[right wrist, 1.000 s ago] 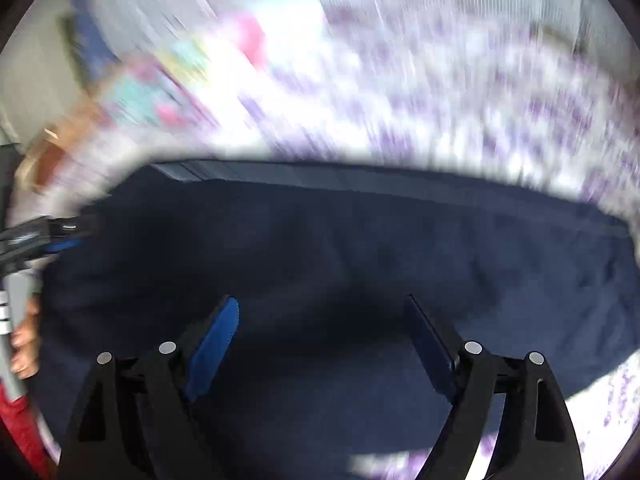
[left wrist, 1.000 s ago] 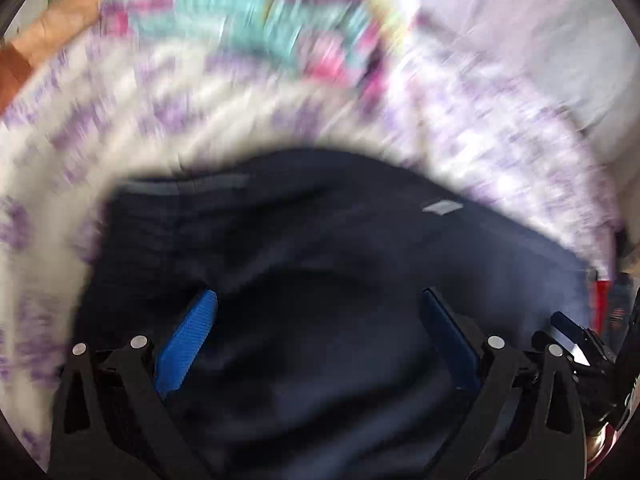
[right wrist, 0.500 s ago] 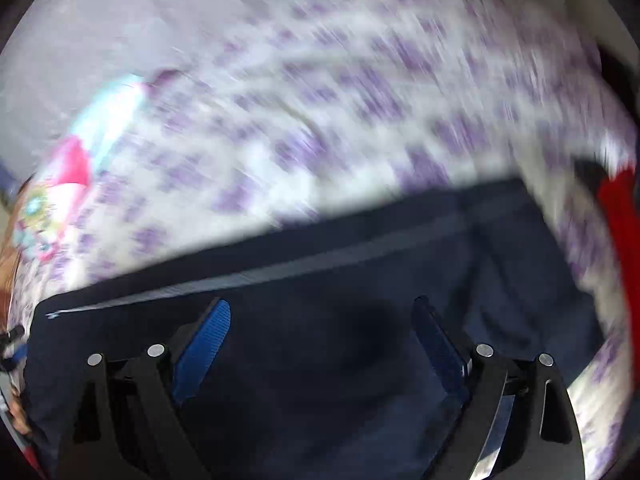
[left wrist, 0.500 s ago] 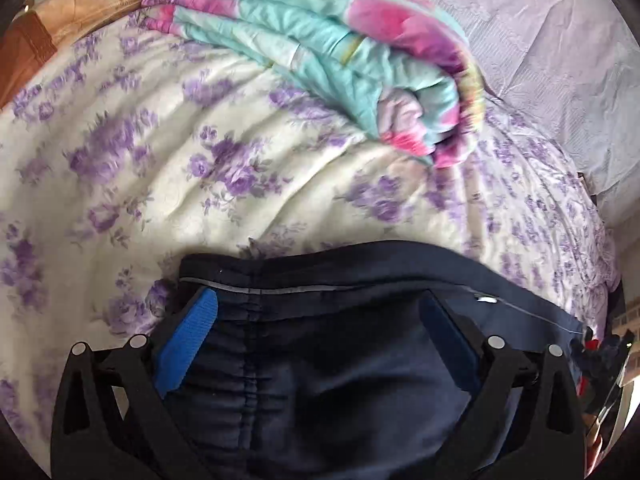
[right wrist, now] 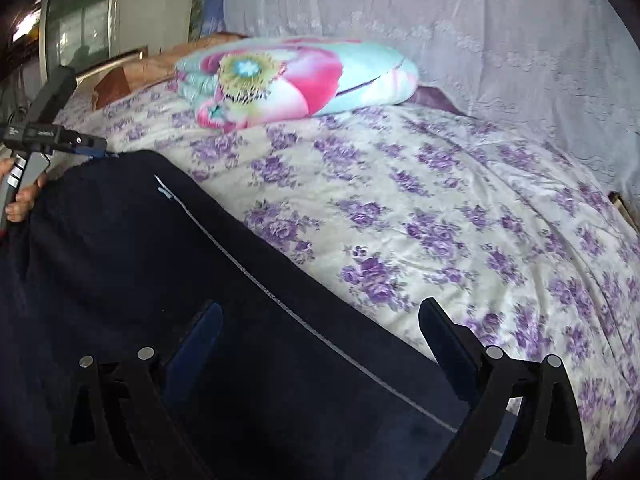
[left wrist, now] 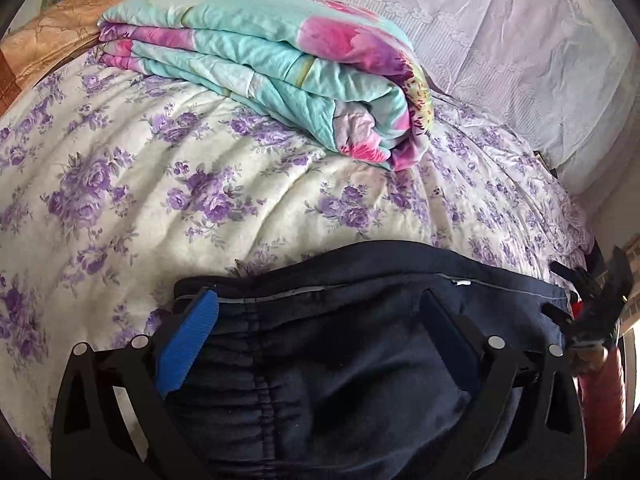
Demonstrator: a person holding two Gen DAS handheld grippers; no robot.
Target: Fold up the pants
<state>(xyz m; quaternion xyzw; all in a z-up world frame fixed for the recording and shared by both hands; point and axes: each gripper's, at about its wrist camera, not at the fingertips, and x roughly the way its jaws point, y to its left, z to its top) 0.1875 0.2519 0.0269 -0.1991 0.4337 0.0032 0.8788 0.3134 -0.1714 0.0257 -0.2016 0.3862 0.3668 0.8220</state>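
Dark navy pants [left wrist: 340, 344] lie on a bed with a purple-flowered sheet [left wrist: 120, 184]. In the left wrist view their gathered waistband and grey piping run across the lower frame. My left gripper [left wrist: 316, 316] is open, its blue-padded fingers [left wrist: 188, 336] spread just over the waistband. In the right wrist view the pants [right wrist: 160, 280] stretch from lower right to upper left, with a thin light side stripe. My right gripper [right wrist: 320, 324] is open, low over the pants' edge. The left gripper also shows in the right wrist view [right wrist: 96, 148], at the far waist end.
A folded turquoise and pink floral quilt [left wrist: 288, 64] lies at the head of the bed, also in the right wrist view [right wrist: 296, 76]. A pale lace-covered wall [right wrist: 440, 20] runs behind the bed. An orange-brown headboard [left wrist: 48, 36] is at the upper left.
Both grippers have drawn back toward the pants' near edges, so more flowered sheet shows beyond. The views have steadied from blur. Both stay open.
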